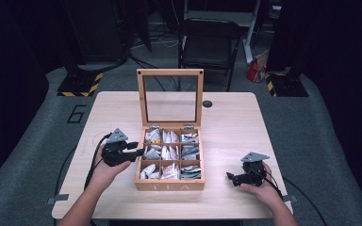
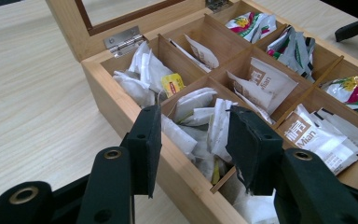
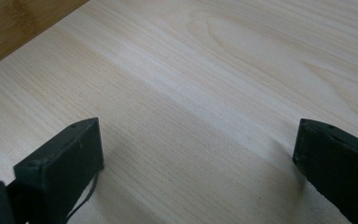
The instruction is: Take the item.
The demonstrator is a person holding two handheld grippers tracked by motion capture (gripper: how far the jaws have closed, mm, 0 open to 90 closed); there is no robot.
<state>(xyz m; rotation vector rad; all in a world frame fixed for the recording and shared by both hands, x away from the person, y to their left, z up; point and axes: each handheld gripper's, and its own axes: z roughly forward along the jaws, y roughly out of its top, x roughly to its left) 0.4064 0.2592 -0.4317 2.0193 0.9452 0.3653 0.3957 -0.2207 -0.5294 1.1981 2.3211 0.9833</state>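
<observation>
White tea bags (image 2: 200,119) sit between the half-open left gripper (image 2: 193,140) (nothing pinched yet); next it must squeeze one.

High view: fixed above the person's edge of the table (image 1: 226,117), facing forward and down; far off, it takes in the whole top, the box (image 1: 169,181) at centre, floor and a chair (image 1: 207,42) at 12 o'clock.
Left gripper view: rides on the left gripper (image 1: 139,151), low and close, looking along its jaws from the box's left wall toward 1 o'clock across the compartments and sachets (image 2: 200,116).
Right gripper view: rides on the right gripper (image 1: 229,177), very close, aimed down at bare tabletop.
Shared, high and left: box, its lid (image 2: 121,18), the sachets.
Shared, high and right: table wood at 4 o'clock of the box.
</observation>
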